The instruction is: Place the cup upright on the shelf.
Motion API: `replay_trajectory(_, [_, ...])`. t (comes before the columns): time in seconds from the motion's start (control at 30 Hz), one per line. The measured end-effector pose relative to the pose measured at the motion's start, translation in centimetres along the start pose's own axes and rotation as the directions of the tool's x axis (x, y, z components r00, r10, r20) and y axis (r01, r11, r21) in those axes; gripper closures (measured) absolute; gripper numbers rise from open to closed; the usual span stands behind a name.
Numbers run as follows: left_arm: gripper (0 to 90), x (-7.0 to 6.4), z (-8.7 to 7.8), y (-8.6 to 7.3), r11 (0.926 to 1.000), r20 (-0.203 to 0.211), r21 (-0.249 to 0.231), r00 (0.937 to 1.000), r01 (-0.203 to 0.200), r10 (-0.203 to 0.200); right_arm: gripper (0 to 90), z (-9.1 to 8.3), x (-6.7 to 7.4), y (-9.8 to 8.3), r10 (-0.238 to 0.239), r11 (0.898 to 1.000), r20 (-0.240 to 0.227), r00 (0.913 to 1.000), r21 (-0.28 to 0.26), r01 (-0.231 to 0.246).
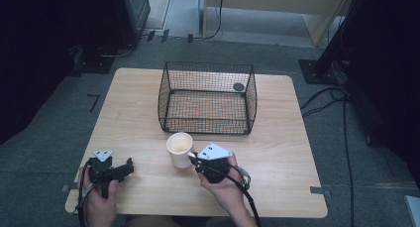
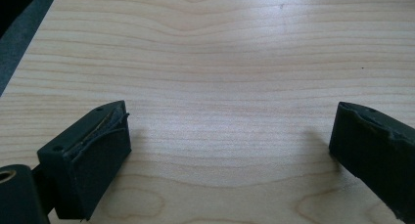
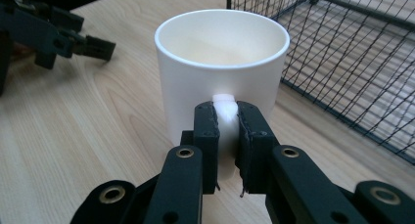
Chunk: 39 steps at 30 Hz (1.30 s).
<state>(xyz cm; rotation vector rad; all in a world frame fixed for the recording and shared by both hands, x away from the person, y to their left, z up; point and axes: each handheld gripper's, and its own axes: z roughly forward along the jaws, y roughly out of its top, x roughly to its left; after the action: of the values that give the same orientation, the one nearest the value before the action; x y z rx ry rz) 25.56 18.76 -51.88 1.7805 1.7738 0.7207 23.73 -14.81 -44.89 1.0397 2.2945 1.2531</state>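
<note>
A white mug point(image 1: 179, 148) stands upright and empty on the wooden table point(image 1: 277, 152), just in front of the wire basket. My right gripper point(image 1: 193, 160) reaches it from the right and is shut on the mug's handle. In the right gripper view the two black pads pinch the white handle point(image 3: 225, 111) of the mug point(image 3: 222, 62) between them. My left gripper point(image 1: 130, 166) rests low at the table's front left, well clear of the mug. Its jaws stand wide open over bare wood in the left gripper view, with nothing in the left gripper point(image 2: 230, 131).
A black wire basket point(image 1: 208, 66) sits at the back middle of the table, with a small dark round thing point(image 1: 238, 87) in its far right corner. Its mesh wall point(image 3: 342, 62) runs close to the mug's right. Cables lie on the floor at the right.
</note>
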Motion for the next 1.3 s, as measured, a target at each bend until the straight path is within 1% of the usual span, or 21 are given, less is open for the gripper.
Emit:
replay_trajectory(0.1, [1.9,0.0,0.0,0.0,1.0000,0.000,0.000,1.0000,0.000,0.000,80.7,-0.9,-0.3,0.6,0.002,1.000,-0.002,1.0000,-0.019,-0.002])
replay_trajectory(0.13, [1.9,0.0,0.0,0.0,1.0000,0.000,0.000,1.0000,0.000,0.000,80.7,-0.9,-0.3,0.6,0.002,1.000,-0.002,1.0000,-0.019,-0.002])
replay_trajectory(0.17, [1.8,0.0,0.0,0.0,1.0000,0.000,0.000,1.0000,0.000,0.000,80.7,-1.4,-0.5,1.0,-0.002,1.000,-0.002,1.0000,-0.027,0.002])
replay_trajectory(0.2, [1.8,0.0,0.0,0.0,1.0000,0.000,0.000,1.0000,0.000,0.000,80.7,-1.4,-0.5,1.0,-0.002,1.000,-0.002,1.0000,-0.027,0.002])
replay_trajectory(0.3, [1.9,0.0,0.0,0.0,1.0000,0.000,0.000,1.0000,0.000,0.000,80.7,-2.4,-0.8,1.9,-0.016,0.999,0.001,0.9999,-0.048,0.016])
replay_trajectory(0.33, [1.9,0.0,0.0,0.0,1.0000,0.000,0.000,1.0000,0.000,0.000,80.7,-2.4,-0.8,1.9,-0.016,0.999,0.001,0.9999,-0.048,0.016])
replay_trajectory(0.43, [1.8,0.0,0.0,0.0,1.0000,0.000,-0.001,1.0000,0.002,-0.002,80.6,-3.0,-1.0,2.6,-0.024,0.998,0.007,0.9997,-0.057,0.024])
replay_trajectory(0.47, [1.8,0.0,0.0,0.0,1.0000,0.000,-0.001,1.0000,0.002,-0.002,80.6,-3.4,-1.2,3.0,-0.023,0.997,0.010,0.9997,-0.069,0.024])
replay_trajectory(0.57, [1.8,0.0,0.0,0.0,1.0000,0.001,0.000,1.0000,0.001,-0.001,80.7,-3.7,-1.4,3.4,-0.028,0.997,0.012,0.9995,-0.076,0.029])
replay_trajectory(0.6, [1.9,0.0,0.0,0.0,1.0000,0.001,0.000,1.0000,0.002,-0.002,80.7,-4.0,-1.5,3.8,-0.030,0.996,0.016,0.9994,-0.081,0.032])
replay_trajectory(0.77, [1.8,0.0,0.0,0.0,1.0000,0.000,-0.001,1.0000,0.002,-0.002,80.6,-4.4,-1.9,4.5,-0.034,0.995,0.026,0.9991,-0.088,0.036])
replay_trajectory(0.83, [1.8,0.0,0.0,0.0,1.0000,0.001,0.001,1.0000,0.001,-0.001,80.6,-4.7,-2.1,5.1,-0.037,0.995,0.040,0.9985,-0.090,0.041])
replay_trajectory(0.93, [1.8,0.0,0.0,0.0,1.0000,0.001,0.000,1.0000,0.002,-0.002,80.6,-5.0,-2.3,5.5,-0.037,0.994,0.042,0.9984,-0.097,0.041])
replay_trajectory(1.03, [1.8,0.0,0.0,0.0,1.0000,0.001,0.000,1.0000,0.002,-0.002,80.6,-5.3,-2.8,6.1,-0.036,0.993,0.051,0.9980,-0.108,0.041])
replay_trajectory(1.1, [1.9,0.0,0.0,0.0,1.0000,0.001,0.000,1.0000,0.002,-0.002,80.6,-5.6,-3.3,6.7,-0.030,0.992,0.058,0.9979,-0.122,0.037])
replay_trajectory(1.13, [1.9,0.0,0.0,0.0,1.0000,0.001,0.000,1.0000,0.002,-0.002,80.6,-5.6,-3.3,6.7,-0.030,0.992,0.058,0.9979,-0.122,0.037])
replay_trajectory(1.23, [1.9,0.0,0.0,0.0,1.0000,0.001,-0.002,1.0000,0.004,-0.004,80.6,-5.9,-3.9,7.6,-0.038,0.991,0.078,0.9962,-0.127,0.048])
replay_trajectory(1.3, [1.9,0.0,0.0,0.0,1.0000,0.000,-0.003,1.0000,0.002,-0.002,80.6,-6.0,-4.1,7.8,-0.037,0.991,0.082,0.9960,-0.128,0.047])
